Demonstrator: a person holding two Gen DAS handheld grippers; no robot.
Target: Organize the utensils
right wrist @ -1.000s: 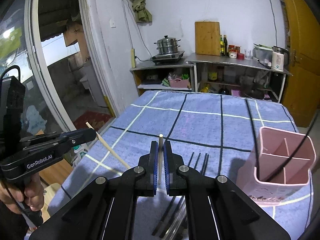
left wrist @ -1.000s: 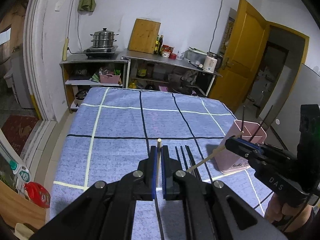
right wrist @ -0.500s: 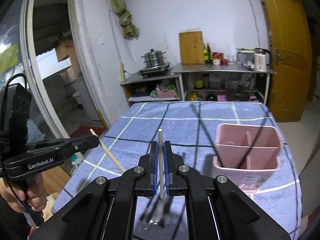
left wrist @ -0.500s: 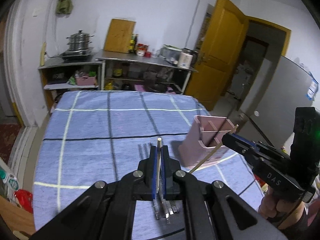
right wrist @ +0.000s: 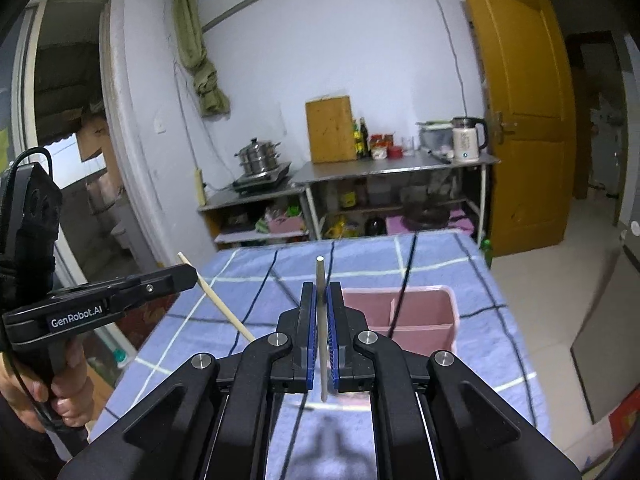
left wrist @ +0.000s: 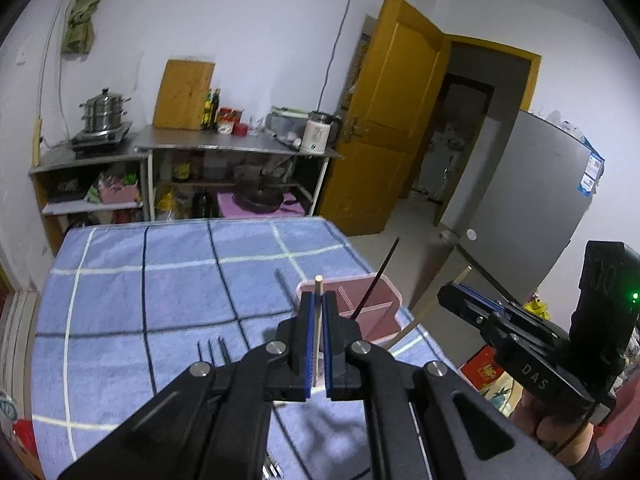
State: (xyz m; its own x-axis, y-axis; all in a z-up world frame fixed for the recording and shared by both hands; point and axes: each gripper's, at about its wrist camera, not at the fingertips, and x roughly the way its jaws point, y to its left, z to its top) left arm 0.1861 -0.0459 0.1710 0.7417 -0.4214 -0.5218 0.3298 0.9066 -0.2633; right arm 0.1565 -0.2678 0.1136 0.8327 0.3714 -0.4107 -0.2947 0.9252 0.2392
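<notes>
Your left hand-held gripper [left wrist: 316,344] and right hand-held gripper [right wrist: 321,344] each pinch one chopstick [left wrist: 318,320] upright above the desk [left wrist: 120,300], just short of the pink holder [right wrist: 416,316] (it looks light); a slanted descent may clip its rim and tip it.

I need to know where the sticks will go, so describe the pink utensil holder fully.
The pink utensil holder is a squarish, open-topped tub that looks like matte plastic, with thin inner walls splitting it into compartments. It stands upright on the blue checked tablecloth, near the table's right edge. One thin black chopstick leans inside it, its end poking well above the rim. Neither claw touches it.
</notes>
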